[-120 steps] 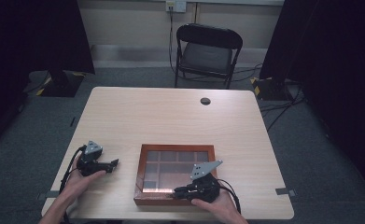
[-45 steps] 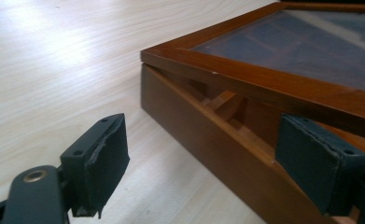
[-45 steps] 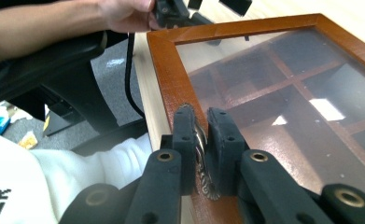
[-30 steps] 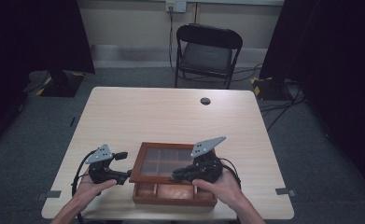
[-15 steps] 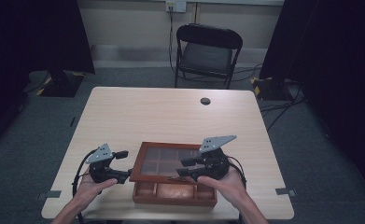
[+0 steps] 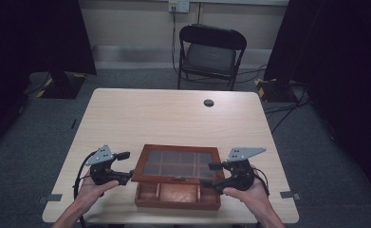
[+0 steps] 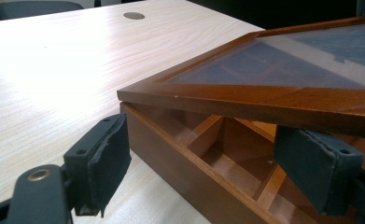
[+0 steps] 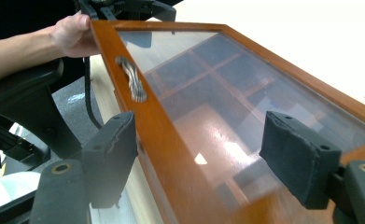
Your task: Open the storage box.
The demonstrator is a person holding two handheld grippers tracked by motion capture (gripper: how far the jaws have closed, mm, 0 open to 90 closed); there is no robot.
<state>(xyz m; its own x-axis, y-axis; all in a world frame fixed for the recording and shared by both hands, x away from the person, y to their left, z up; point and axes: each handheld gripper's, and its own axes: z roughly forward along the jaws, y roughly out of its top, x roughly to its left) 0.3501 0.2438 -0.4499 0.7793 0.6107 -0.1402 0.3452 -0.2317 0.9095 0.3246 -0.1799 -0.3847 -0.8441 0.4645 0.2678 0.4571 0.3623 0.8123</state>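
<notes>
A brown wooden box [image 6: 176,202] with several compartments sits near the table's front edge. Its glass lid [image 6: 178,164] is raised at the front and tilted. My left gripper [image 6: 125,166] is open at the lid's front left corner. In the left gripper view, one pad [image 7: 105,158] stands outside the box wall [image 7: 180,158] and the other sits under the lid frame [image 7: 264,100]. My right gripper [image 6: 208,175] is at the lid's front right corner; its jaws have just been opening. They now straddle the frame [image 8: 166,154] without pressing it, beside the metal handle [image 8: 132,79].
A black folding chair [image 6: 211,50] stands behind the table. A round black grommet [image 6: 208,102] sits in the tabletop near its far edge. Cables lie on the floor at the right. The person's hand [image 8: 73,35] and left gripper appear beyond the lid in the right gripper view.
The lid, flat four seconds ago, is now raised, and the left gripper has come to the box. In the last second the right gripper slid right along the front frame and opened.
</notes>
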